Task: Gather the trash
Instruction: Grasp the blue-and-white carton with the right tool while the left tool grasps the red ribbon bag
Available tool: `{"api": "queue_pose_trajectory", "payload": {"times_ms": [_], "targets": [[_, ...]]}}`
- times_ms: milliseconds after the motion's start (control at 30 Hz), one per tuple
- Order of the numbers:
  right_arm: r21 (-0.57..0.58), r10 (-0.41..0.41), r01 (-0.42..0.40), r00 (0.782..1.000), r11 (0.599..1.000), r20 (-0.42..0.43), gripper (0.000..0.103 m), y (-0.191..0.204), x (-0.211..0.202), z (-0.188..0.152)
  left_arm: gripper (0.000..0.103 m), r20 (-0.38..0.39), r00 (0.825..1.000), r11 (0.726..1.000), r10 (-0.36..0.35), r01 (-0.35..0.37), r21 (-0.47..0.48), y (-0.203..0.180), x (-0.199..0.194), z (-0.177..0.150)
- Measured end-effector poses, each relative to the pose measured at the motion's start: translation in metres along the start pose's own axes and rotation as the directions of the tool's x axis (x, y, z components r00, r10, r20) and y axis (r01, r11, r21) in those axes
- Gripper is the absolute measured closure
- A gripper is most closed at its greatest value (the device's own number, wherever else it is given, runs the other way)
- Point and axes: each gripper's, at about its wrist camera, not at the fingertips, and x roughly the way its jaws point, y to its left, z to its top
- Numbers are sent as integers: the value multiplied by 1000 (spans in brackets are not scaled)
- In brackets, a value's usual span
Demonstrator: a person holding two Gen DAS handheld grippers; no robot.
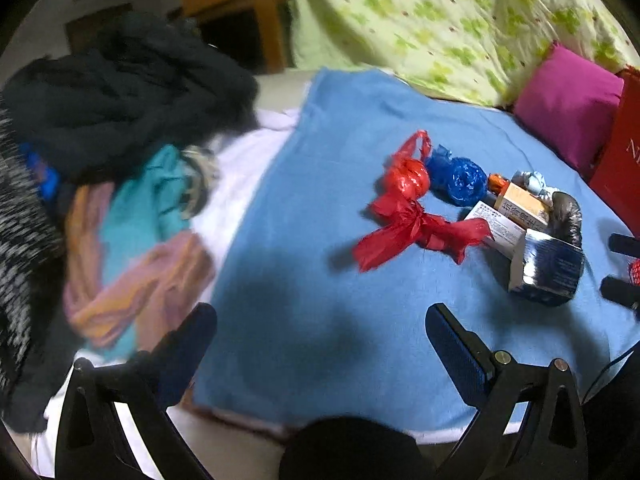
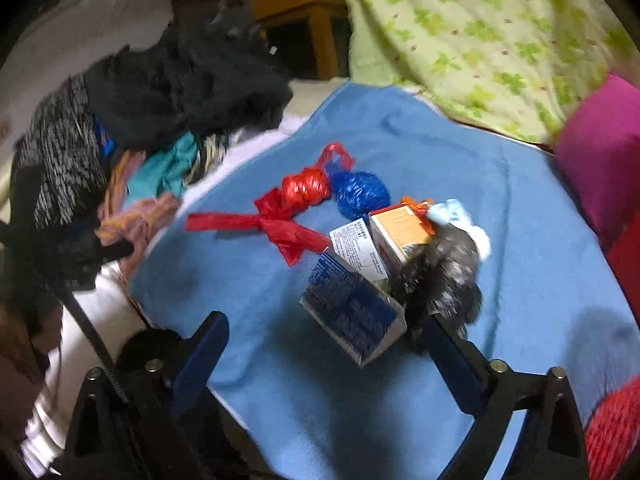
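Observation:
A small heap of trash lies on a blue blanket (image 1: 320, 160). In it are a knotted red plastic bag (image 1: 412, 208), a balled blue plastic bag (image 1: 460, 180), an orange carton (image 1: 520, 200), a blue and silver carton (image 1: 548, 268) and a dark crumpled wad (image 1: 566, 212). My left gripper (image 1: 320, 332) is open and empty over bare blanket, left of and nearer than the heap. My right gripper (image 2: 326, 340) is open too. The blue carton (image 2: 352, 312) sits just at its fingertips, close to the right finger (image 2: 444, 344), with no pad pressing on it. The red bag (image 2: 296, 208) and blue bag (image 2: 360, 194) lie beyond.
A mound of dark and coloured clothes (image 1: 120, 120) fills the left side. A green flowered quilt (image 1: 440, 20) lies at the back, with a magenta pillow (image 1: 568, 104) and a red paper bag (image 1: 624, 168) at the right. Red mesh (image 2: 612, 428) shows at the lower right.

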Motion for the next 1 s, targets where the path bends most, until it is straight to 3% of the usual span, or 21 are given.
{"api": "queue_pose_trajectory", "payload": {"times_ms": [233,300,400,533,600,633,700,833,1000], "targets": [[-204,-45,21,992,979,-117,5,10,48,7,0,-95,983,986,-157,151,-67,-19,67,43],[-242,-61,25,988,970,-144,15,13,58,4,0,-136,974,980,-179,165,-112,-24,84,54],[-271,-100,50,979,961,-176,37,13,71,-3,0,-177,963,967,-206,172,-187,-34,107,66],[-228,-79,43,985,973,-151,41,3,69,-7,1,-257,937,946,-236,161,-281,-47,138,72],[-194,-62,33,988,981,-144,51,-3,65,-9,23,-286,921,937,-264,173,-305,-53,149,69],[-163,-48,26,990,986,-134,63,-8,61,-10,43,-303,903,923,-306,204,-325,-57,156,64],[-89,-18,8,993,996,-117,72,-18,55,-10,59,-283,882,892,-376,260,-371,-58,158,59],[52,66,-61,993,997,-101,78,-39,41,-17,73,-254,899,905,-356,264,-333,-64,140,52],[193,163,-148,985,970,-64,80,-59,25,-31,78,-210,925,937,-316,270,-222,-76,98,42]]}}
